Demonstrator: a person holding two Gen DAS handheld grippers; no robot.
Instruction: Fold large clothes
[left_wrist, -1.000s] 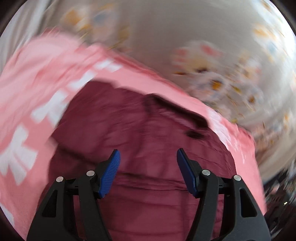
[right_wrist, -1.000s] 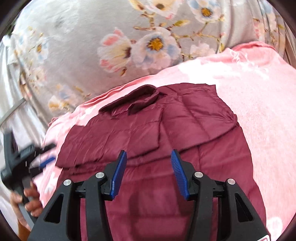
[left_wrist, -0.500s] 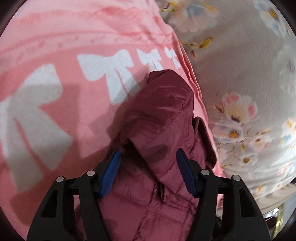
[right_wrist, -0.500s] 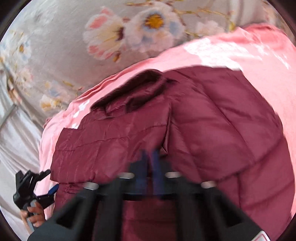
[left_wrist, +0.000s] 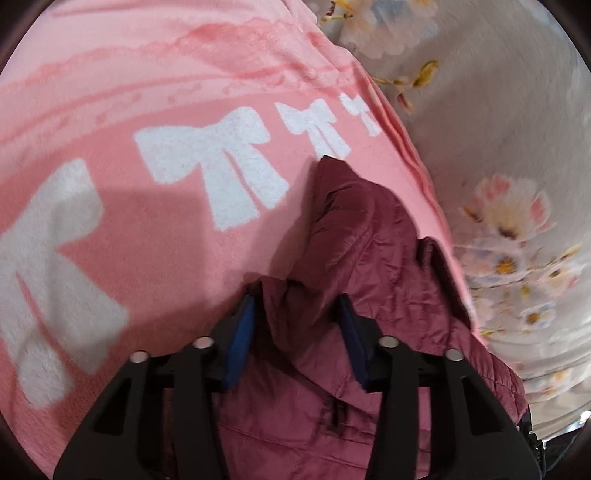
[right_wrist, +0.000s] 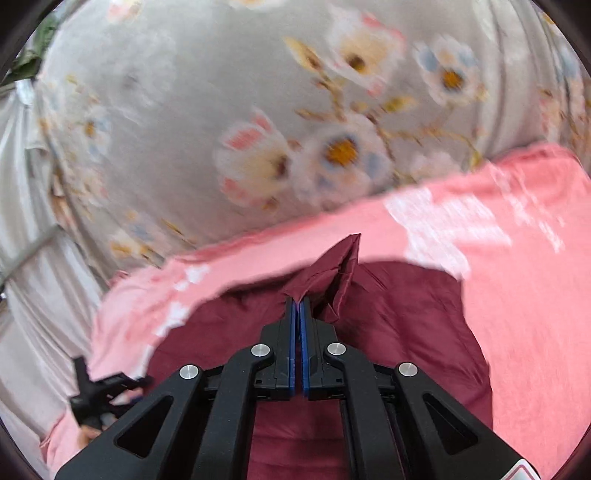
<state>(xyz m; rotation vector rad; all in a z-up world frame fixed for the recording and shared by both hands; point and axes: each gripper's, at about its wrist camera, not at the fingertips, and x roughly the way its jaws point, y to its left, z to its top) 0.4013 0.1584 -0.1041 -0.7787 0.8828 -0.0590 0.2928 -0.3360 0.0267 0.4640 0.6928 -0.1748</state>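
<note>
Right gripper (right_wrist: 298, 308): nearest thing in the right wrist view, jaws pressed tight together on a pinched-up peak of the maroon puffer jacket (right_wrist: 388, 332), so the fabric tents up right at the fingertips.

Left gripper (left_wrist: 297, 314): jaws have just been closing in, and a thick fold of the jacket (left_wrist: 351, 258) sits between them. Both blue pads (left_wrist: 242, 332) look like they're pressing into the fabric, so I'd call that a grip, just on a fat bundle.

Jacket spot: lying on the pink blanket (left_wrist: 147, 240), close to the blanket's edge that borders the floral sheet (left_wrist: 517, 147). In the left view a rounded bit pokes forward toward that edge, almost touching the white bow prints (left_wrist: 221, 166).

Jacket look: dark maroon, quilted, slightly shiny, pretty wrinkly. It's bunched and layered on the left gripper's side, flatter and spread out around the right gripper.

Open room: loads of bare pink blanket to the left in the left view, and to the right in the right view.

Blanket edge: past the jacket there's only a narrow strip of pink before the edge.

Farther out: the grey floral sheet fills the whole background, blurry in the right view.

Side note: the left gripper (right_wrist: 99, 391) shows small at the lower left of the right view, at the blanket's near corner, with a bit of hand (right_wrist: 88, 432) under it.
</note>
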